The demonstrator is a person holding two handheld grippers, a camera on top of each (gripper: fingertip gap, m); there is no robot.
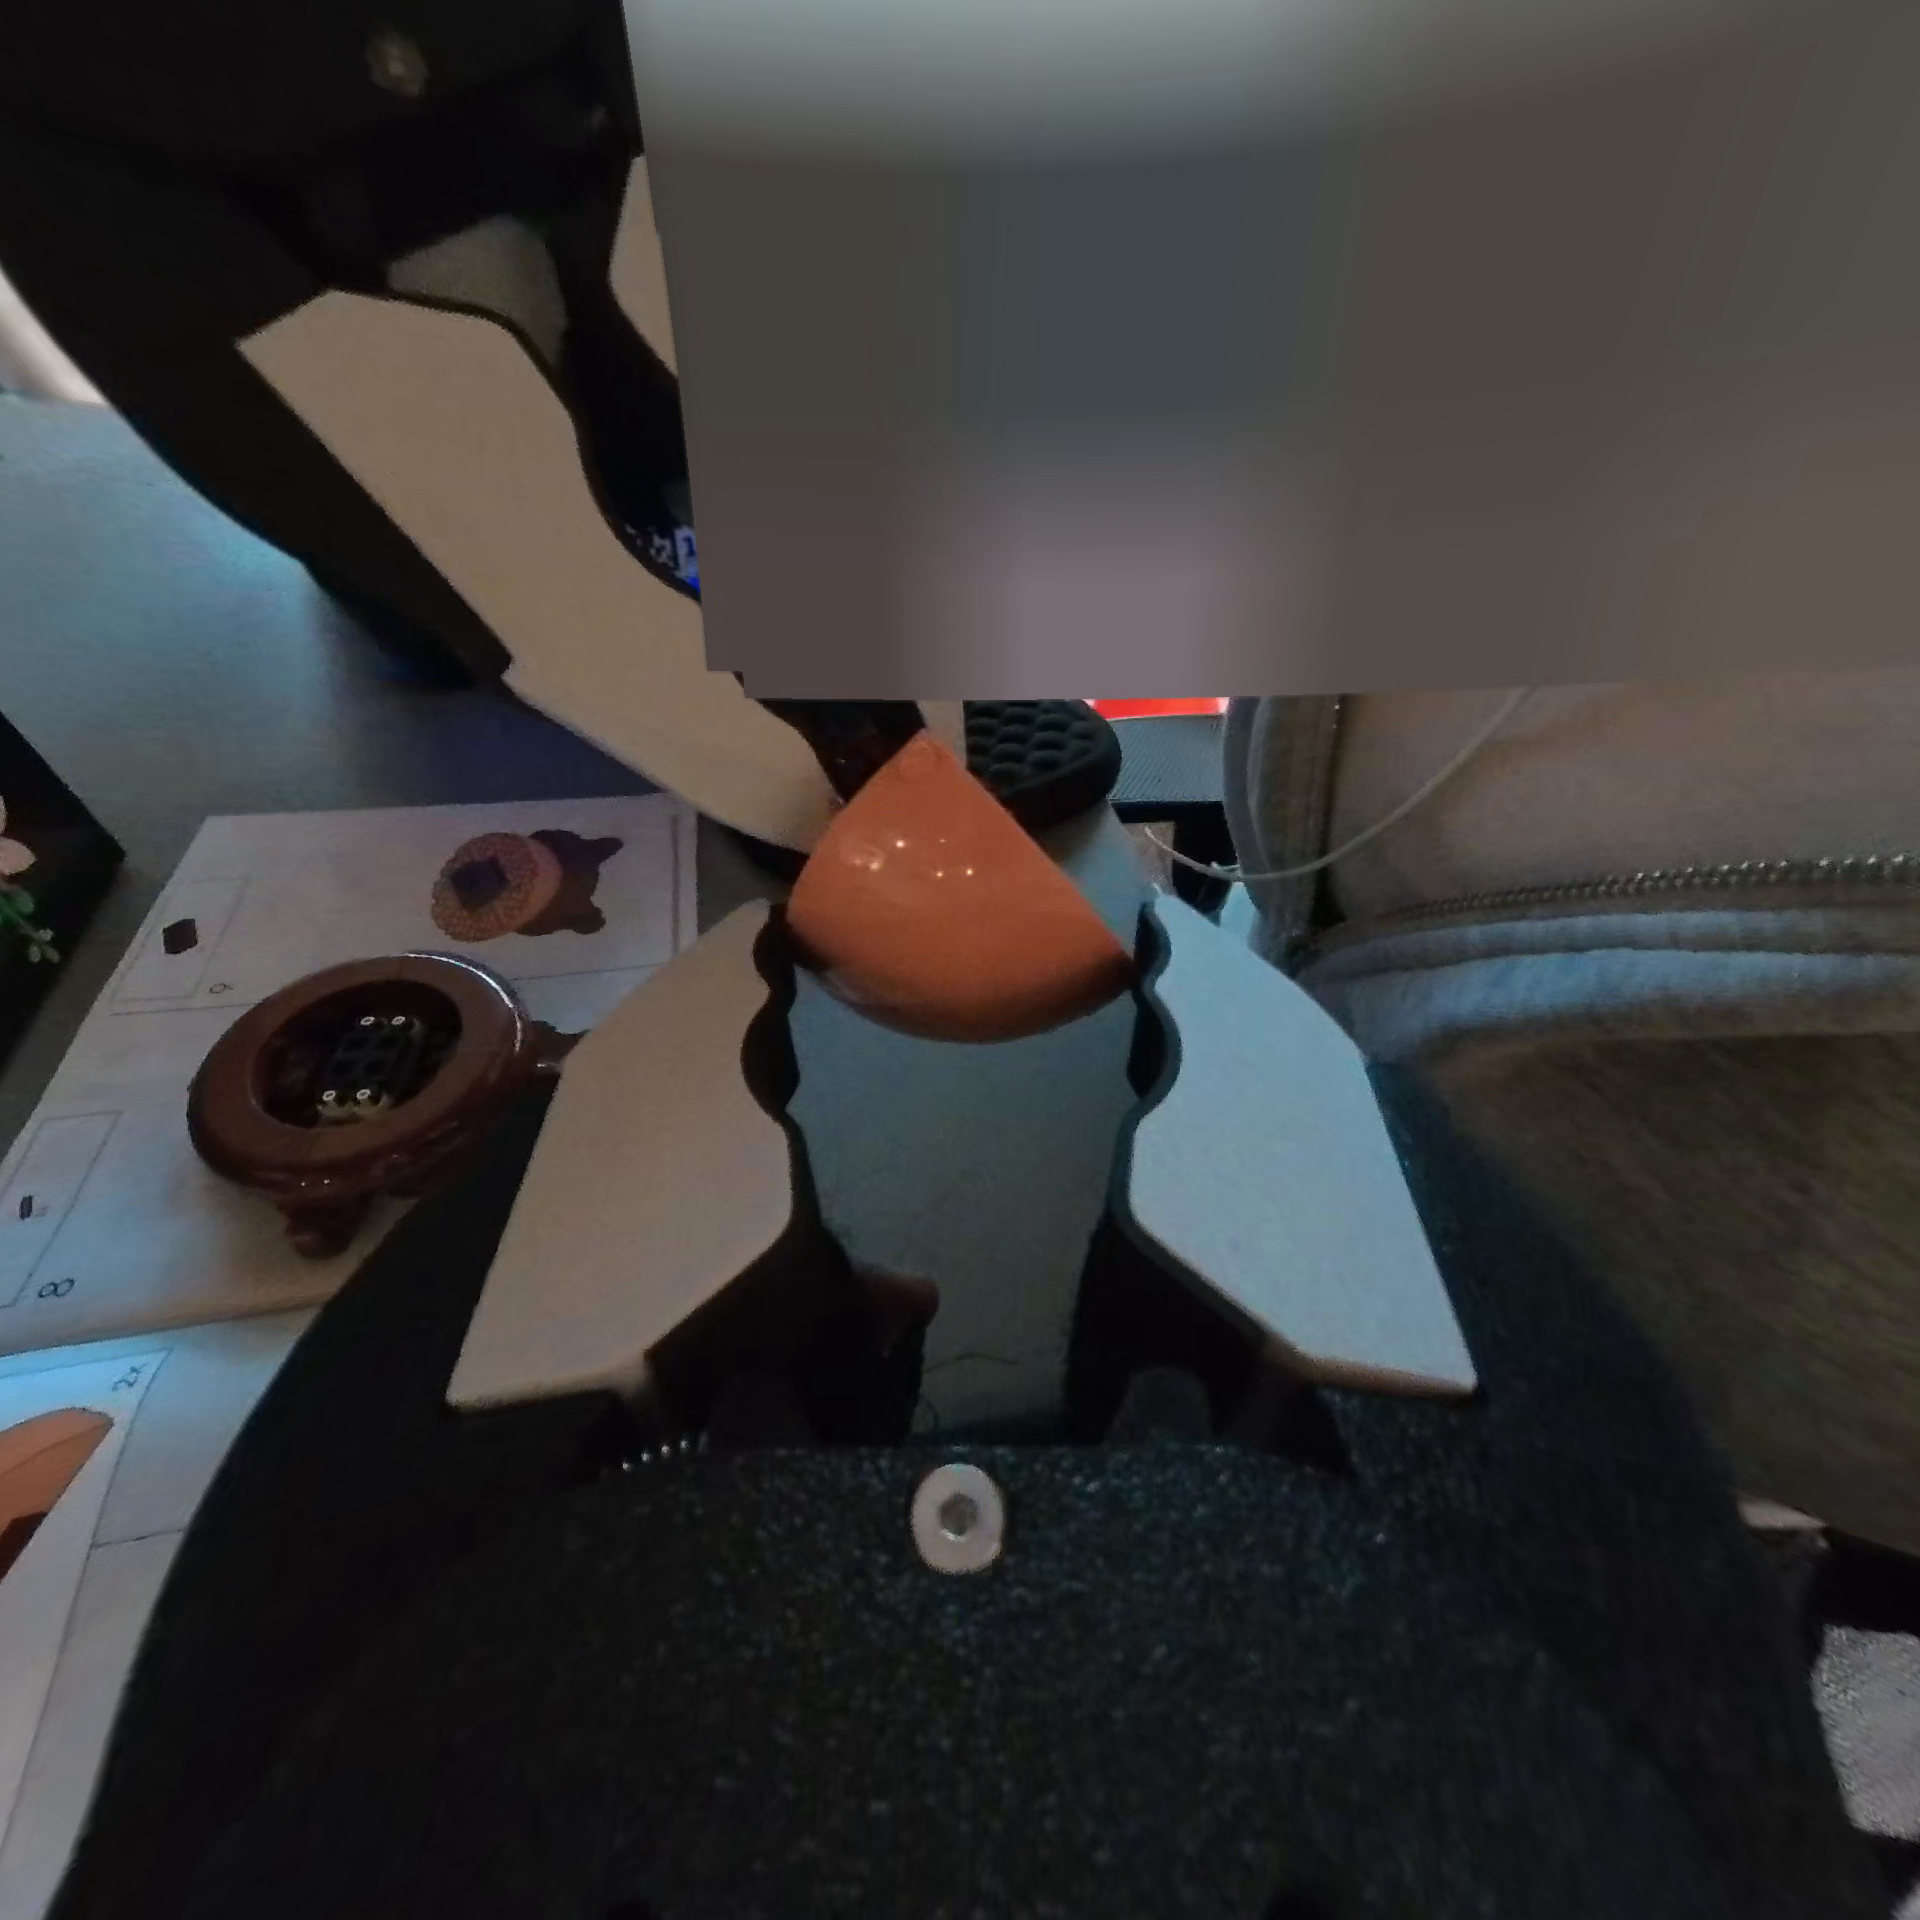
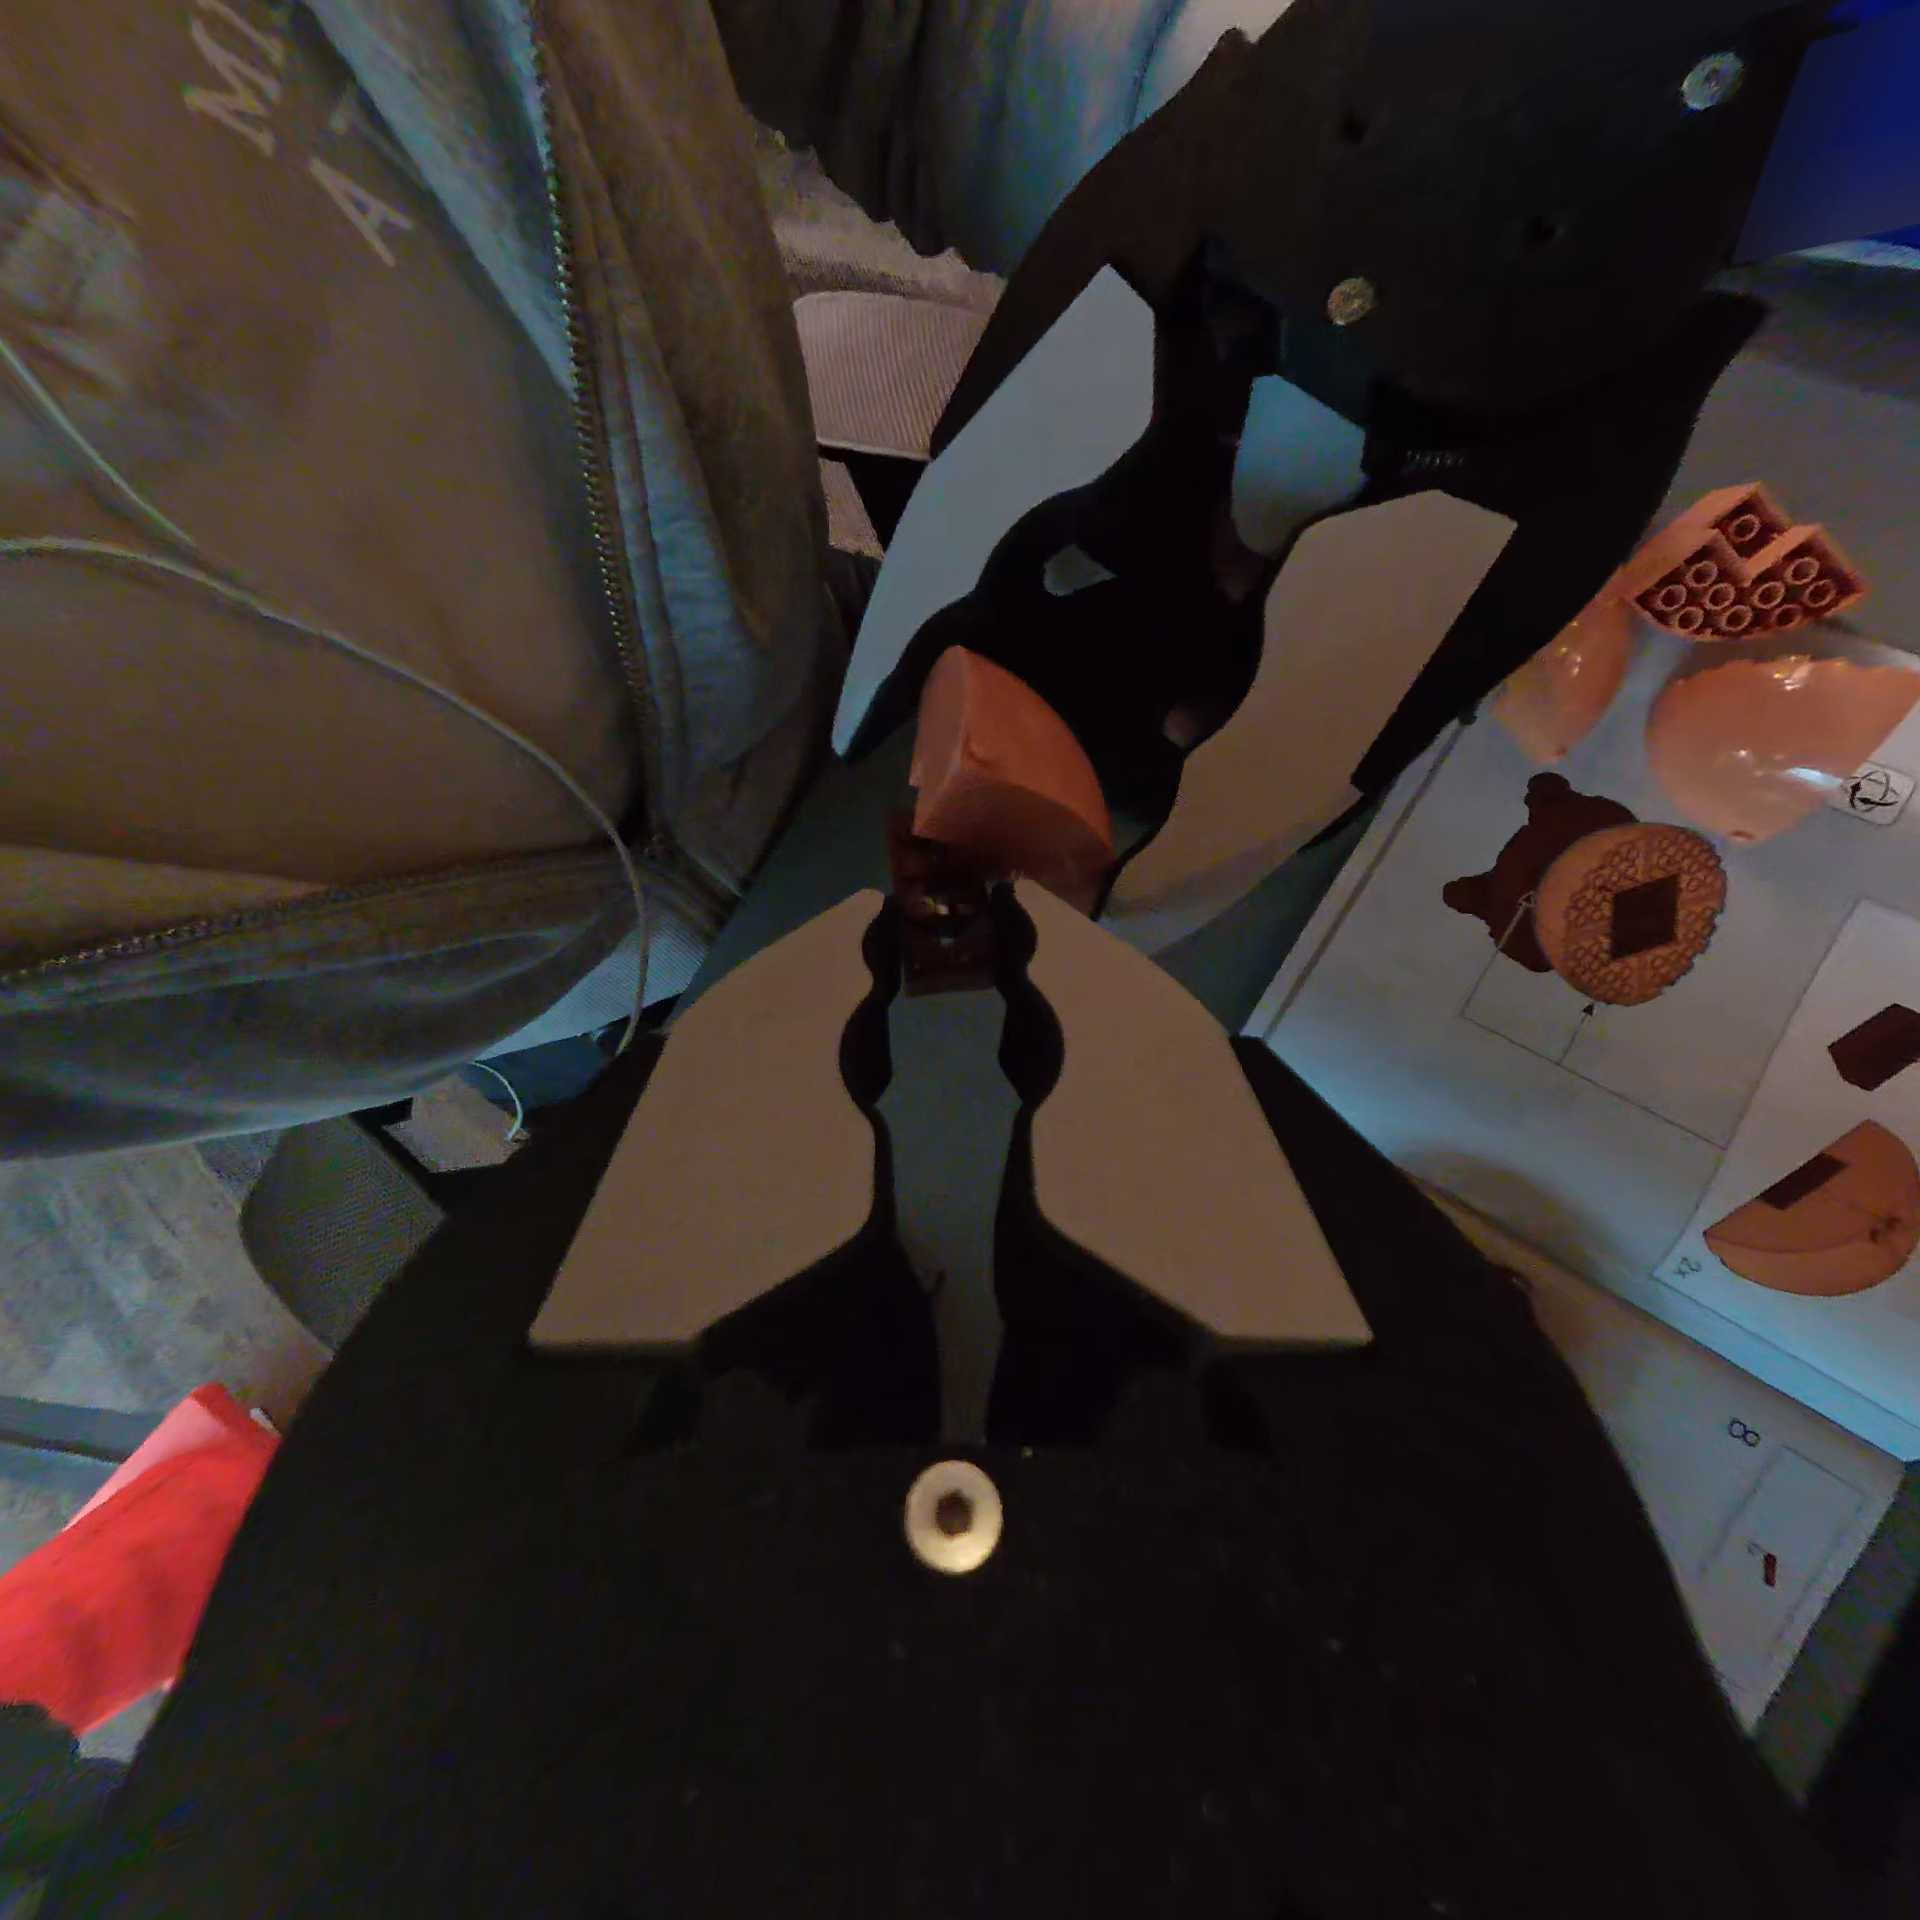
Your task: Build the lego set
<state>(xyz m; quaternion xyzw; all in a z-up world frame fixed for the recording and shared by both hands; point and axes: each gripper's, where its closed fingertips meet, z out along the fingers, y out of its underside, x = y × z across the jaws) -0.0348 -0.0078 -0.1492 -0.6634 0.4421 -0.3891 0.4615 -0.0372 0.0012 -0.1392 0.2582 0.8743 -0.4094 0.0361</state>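
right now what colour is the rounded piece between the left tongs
Orange-brown and glossy: the rounded piece shows best in the left wrist view.

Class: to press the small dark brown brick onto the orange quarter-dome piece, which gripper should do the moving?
Probably the right gripper: it pinches the dark brown brick beside the orange quarter-dome piece, which the left gripper clamps.

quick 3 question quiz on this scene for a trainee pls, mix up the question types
1. True or false: the left gripper holds an orange quarter-dome piece.
2. The right gripper is closed on: A) a small dark brown brick B) a red card C) a white cable.
3. Fill in: the dark brown ring-shaped build rests on a printed ____.

Key: 1 true; 2 A; 3 instruction sheet.
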